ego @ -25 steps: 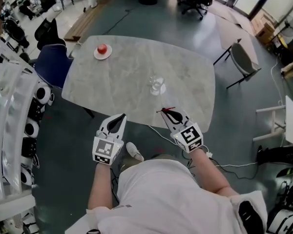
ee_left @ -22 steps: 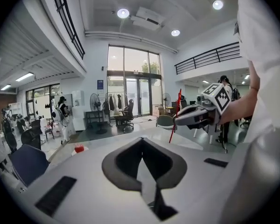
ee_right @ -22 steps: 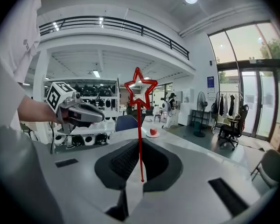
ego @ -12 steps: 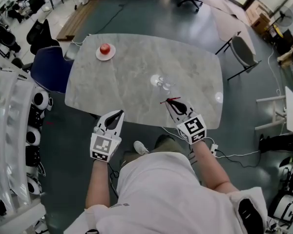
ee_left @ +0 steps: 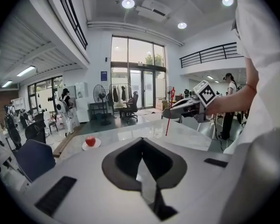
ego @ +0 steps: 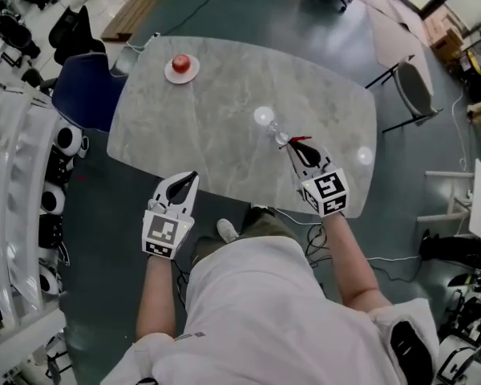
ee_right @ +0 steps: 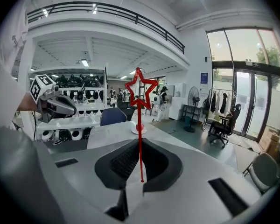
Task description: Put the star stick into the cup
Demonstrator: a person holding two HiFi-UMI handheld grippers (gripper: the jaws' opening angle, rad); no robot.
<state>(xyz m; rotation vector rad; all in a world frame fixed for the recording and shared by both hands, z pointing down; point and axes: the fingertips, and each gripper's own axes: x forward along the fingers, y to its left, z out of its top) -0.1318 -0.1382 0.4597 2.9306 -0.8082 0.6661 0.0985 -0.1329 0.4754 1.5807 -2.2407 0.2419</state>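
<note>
A thin red star stick (ee_right: pixel 140 125) stands upright between the jaws of my right gripper (ee_right: pixel 141 183), which is shut on its lower end. In the head view that right gripper (ego: pixel 299 147) is over the table's near right part, its tip with the star stick (ego: pixel 300 140) just beside the clear cup (ego: pixel 277 134). The cup is transparent and partly lost in glare. My left gripper (ego: pixel 185 183) is shut and holds nothing at the table's near edge. From the left gripper view, the right gripper (ee_left: pixel 186 107) shows with the star stick (ee_left: pixel 169 113) held upright.
The grey marble table (ego: pixel 216 103) carries a red apple on a white plate (ego: pixel 181 64) at its far left. A blue chair (ego: pixel 84 99) stands at the left end, white robot parts (ego: pixel 16 175) further left, and a grey chair (ego: pixel 415 87) to the right.
My right gripper has moved forward over the table with the star stick, up to the cup. The left gripper stays near the table's edge.
</note>
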